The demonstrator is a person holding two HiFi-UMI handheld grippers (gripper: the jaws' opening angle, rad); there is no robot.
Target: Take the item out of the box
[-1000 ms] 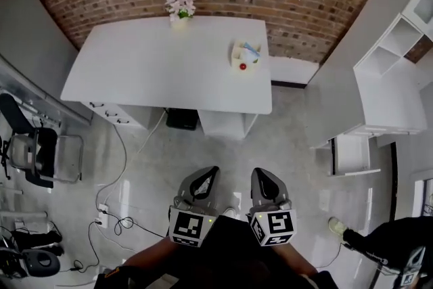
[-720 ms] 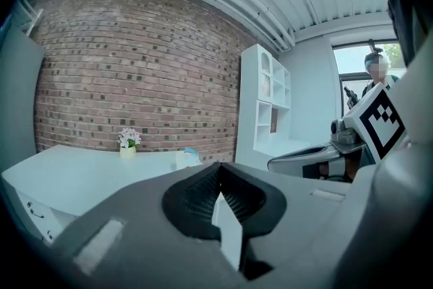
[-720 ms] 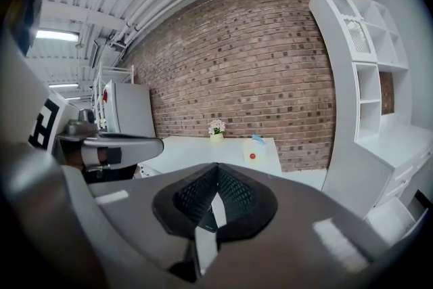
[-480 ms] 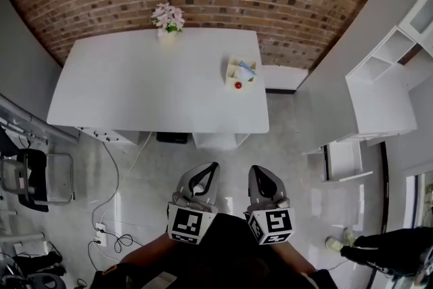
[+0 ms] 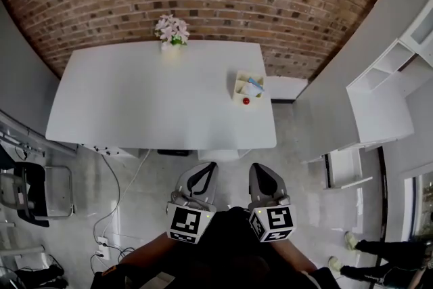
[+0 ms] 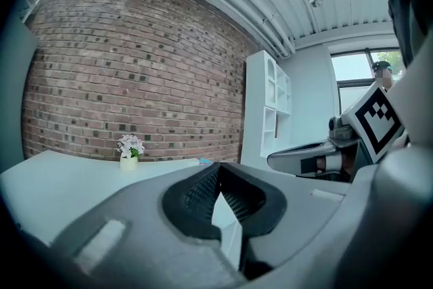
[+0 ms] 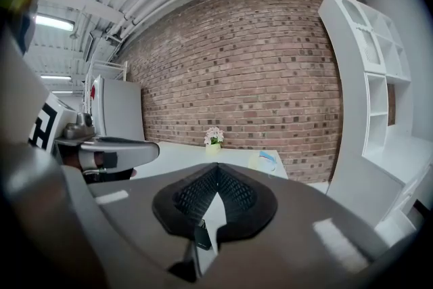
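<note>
left gripper (image 5: 208,171) and right gripper (image 5: 258,171) pressed together, empty | box (image 5: 246,87) sits near desk (image 5: 135,98) edge | risk: a clumsy reach shoves it off

head: high, steeply down | gripper views: low, level | shared: table (image 5: 155,98), seemingly box (image 5: 239,86)

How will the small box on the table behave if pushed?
The box looks small and light, so it would probably slide on the smooth table. It sits near the right edge, so a shove might send it off.
</note>
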